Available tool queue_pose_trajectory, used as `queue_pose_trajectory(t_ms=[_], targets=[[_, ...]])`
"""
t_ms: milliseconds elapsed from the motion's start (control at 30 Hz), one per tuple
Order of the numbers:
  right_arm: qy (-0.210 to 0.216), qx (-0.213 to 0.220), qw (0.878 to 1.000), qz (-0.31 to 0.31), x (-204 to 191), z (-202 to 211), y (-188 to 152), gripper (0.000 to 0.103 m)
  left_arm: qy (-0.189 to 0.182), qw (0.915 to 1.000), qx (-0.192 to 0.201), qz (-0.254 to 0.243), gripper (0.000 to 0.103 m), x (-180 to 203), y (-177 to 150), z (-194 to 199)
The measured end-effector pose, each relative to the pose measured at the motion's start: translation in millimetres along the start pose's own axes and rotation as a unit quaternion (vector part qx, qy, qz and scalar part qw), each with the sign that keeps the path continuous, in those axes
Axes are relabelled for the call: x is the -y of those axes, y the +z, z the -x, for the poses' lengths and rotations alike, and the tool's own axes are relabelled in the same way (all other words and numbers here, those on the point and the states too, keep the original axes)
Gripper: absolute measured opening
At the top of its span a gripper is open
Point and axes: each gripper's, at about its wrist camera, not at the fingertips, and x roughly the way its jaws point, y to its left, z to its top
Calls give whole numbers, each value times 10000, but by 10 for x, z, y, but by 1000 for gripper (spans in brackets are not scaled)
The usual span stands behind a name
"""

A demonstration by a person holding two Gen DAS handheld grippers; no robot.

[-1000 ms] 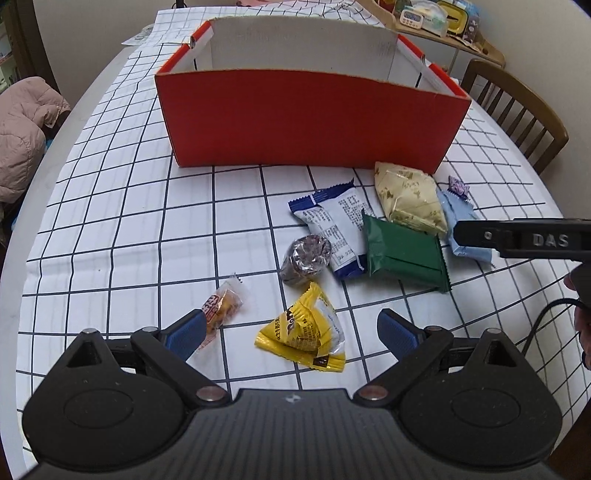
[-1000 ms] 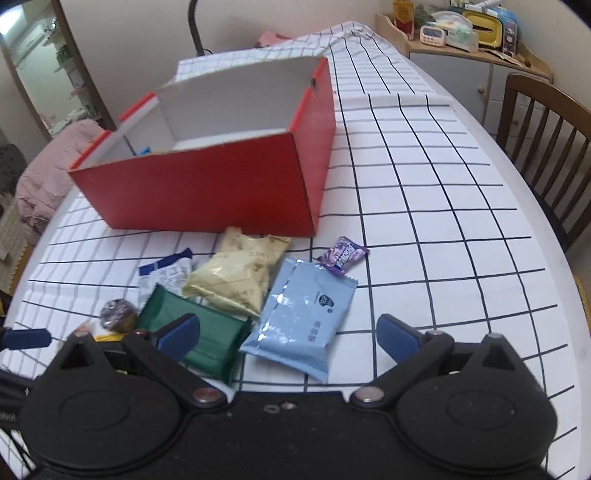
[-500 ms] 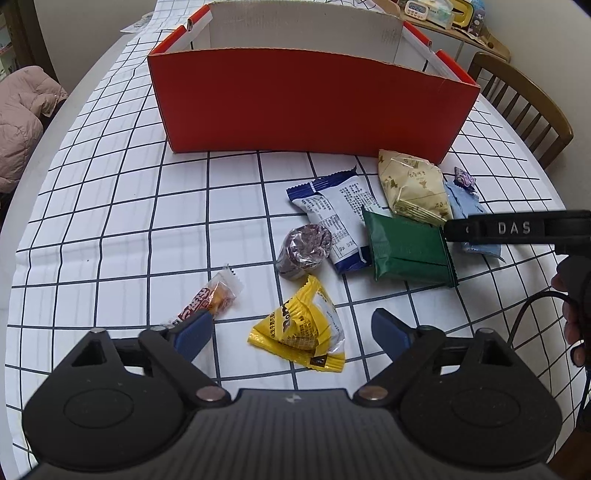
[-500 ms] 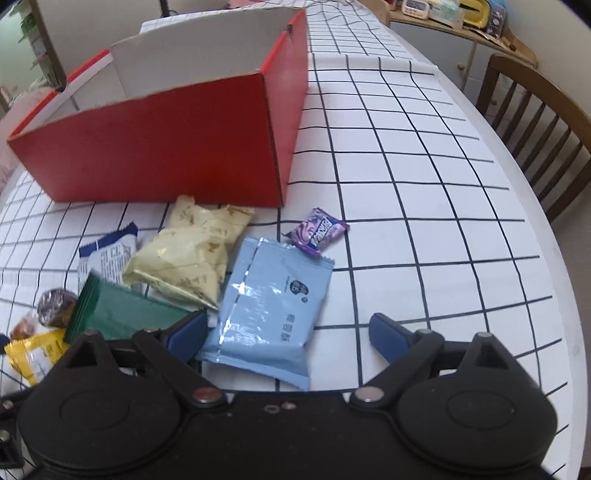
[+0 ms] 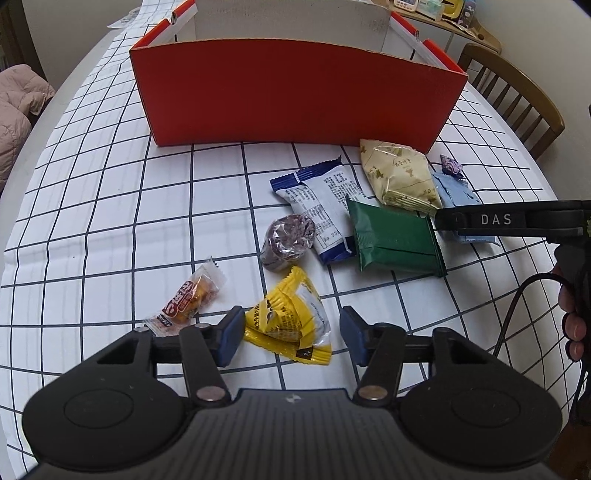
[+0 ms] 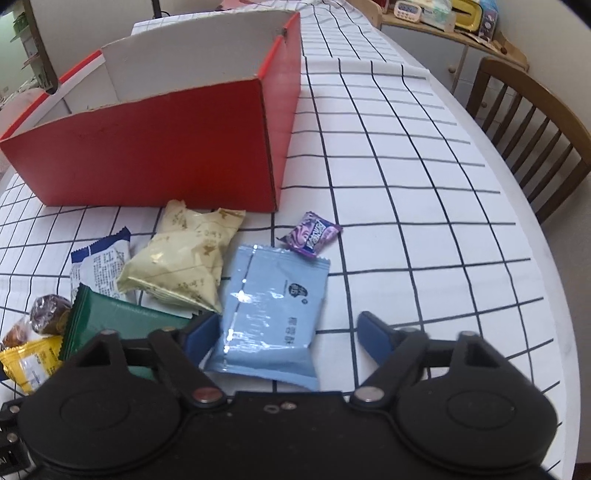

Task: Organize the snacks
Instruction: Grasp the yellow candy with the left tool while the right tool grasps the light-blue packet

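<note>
A red box (image 5: 295, 96) with white inside stands on the checked tablecloth; it also shows in the right wrist view (image 6: 147, 147). Snacks lie in front of it. My left gripper (image 5: 290, 338) is open, its fingers on either side of a yellow packet (image 5: 290, 325). A small red-orange candy (image 5: 188, 299) lies left of it. A dark round cake (image 5: 288, 240), a blue-white packet (image 5: 321, 206), a green packet (image 5: 395, 236) and a cream packet (image 5: 399, 173) lie beyond. My right gripper (image 6: 286, 339) is open around a light blue packet (image 6: 273, 310). A purple candy (image 6: 312, 232) lies past it.
A wooden chair (image 6: 532, 122) stands at the table's right edge. A sideboard with small items (image 6: 450, 22) is at the far right. A pink jacket (image 5: 18, 110) lies off the table's left. The right gripper's body (image 5: 517, 221) reaches in over the snacks in the left wrist view.
Both grippers have moved forward and down towards the snacks. The left fingers have narrowed around the yellow packet. The right fingers now flank the light blue packet.
</note>
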Motion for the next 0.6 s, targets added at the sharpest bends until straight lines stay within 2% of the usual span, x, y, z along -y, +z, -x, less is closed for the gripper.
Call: queue_pose_trajectory(t_ms=[67,167,467,600], targets=[[15,36,10000,46,-22,30,-3,57,-15,10000,-3,3,49,-8,2,-1],[76,76,9999,32,-19,42,-9,51,-38,10000,18,22,47,-16,-7,11],[181,137,9997,-30,7,121,-76,47,-119,9998,8,188,39,-58,-15,50],[230,189,9995,-91,29,204,-111,47,-173,9994,-20,293,33,-94,-20,70]])
